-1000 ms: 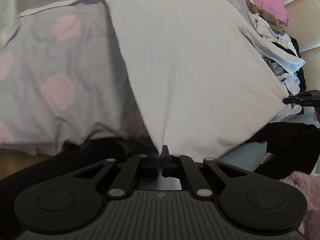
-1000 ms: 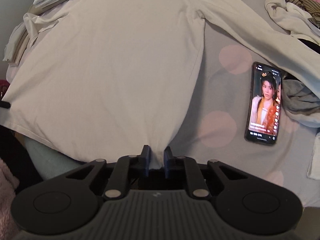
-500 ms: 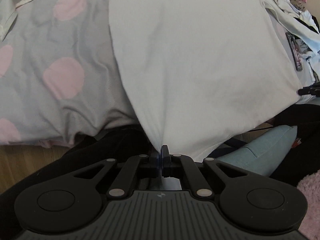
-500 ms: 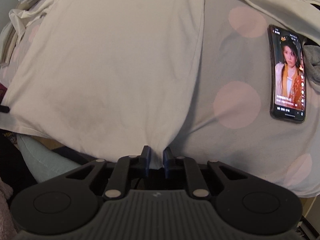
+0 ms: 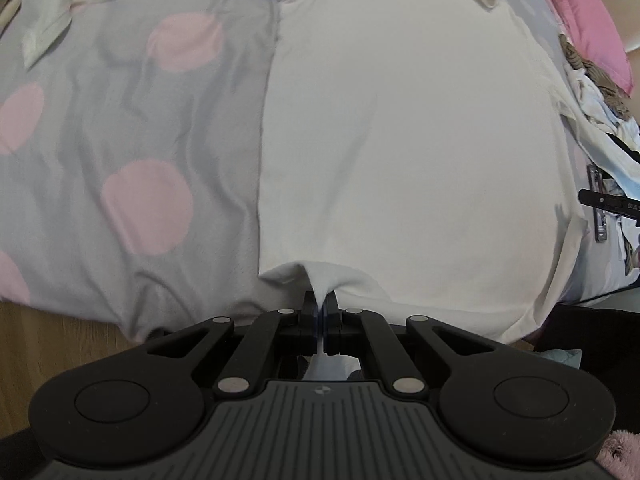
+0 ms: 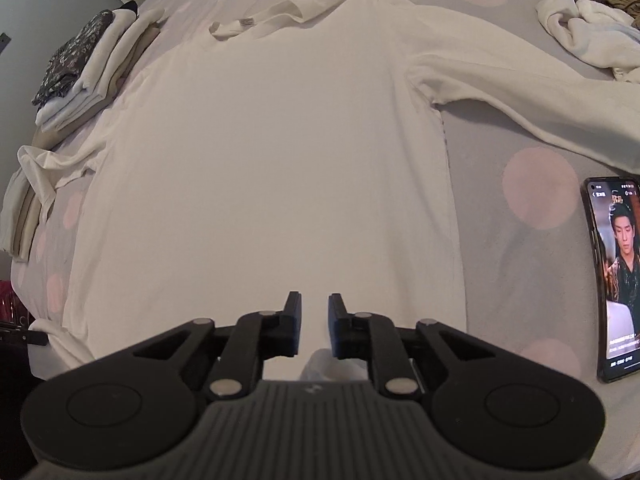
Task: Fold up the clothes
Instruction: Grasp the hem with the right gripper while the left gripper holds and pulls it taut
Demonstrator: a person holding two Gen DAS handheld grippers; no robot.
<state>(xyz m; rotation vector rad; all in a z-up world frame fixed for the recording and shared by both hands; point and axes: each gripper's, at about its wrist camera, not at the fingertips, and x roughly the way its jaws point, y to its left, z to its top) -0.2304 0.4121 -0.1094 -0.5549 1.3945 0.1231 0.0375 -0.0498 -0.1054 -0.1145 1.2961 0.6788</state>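
A white long-sleeved shirt [image 5: 400, 140] lies spread flat on the grey bedspread with pink dots [image 5: 120, 140], collar far, hem near. My left gripper [image 5: 320, 304] is shut on the hem near its left corner, with cloth bunched between the fingers. In the right wrist view the same shirt [image 6: 280, 160] fills the middle. My right gripper [image 6: 315, 312] sits over the hem near the right side, its fingers a narrow gap apart with white cloth in the gap and bunched behind them. One sleeve [image 6: 520, 92] stretches off to the right.
A lit phone [image 6: 614, 276] lies on the bed right of the shirt. A stack of folded clothes [image 6: 88, 64] sits far left, and a loose pile [image 6: 588, 28] far right. A pink pillow [image 5: 580, 12] is at the back. Wooden floor [image 5: 40, 340] shows below the bed edge.
Both grippers moved forward over the bed with the hem. The shirt was hanging taut off the edge and now lies slack and flat on the bedspread.
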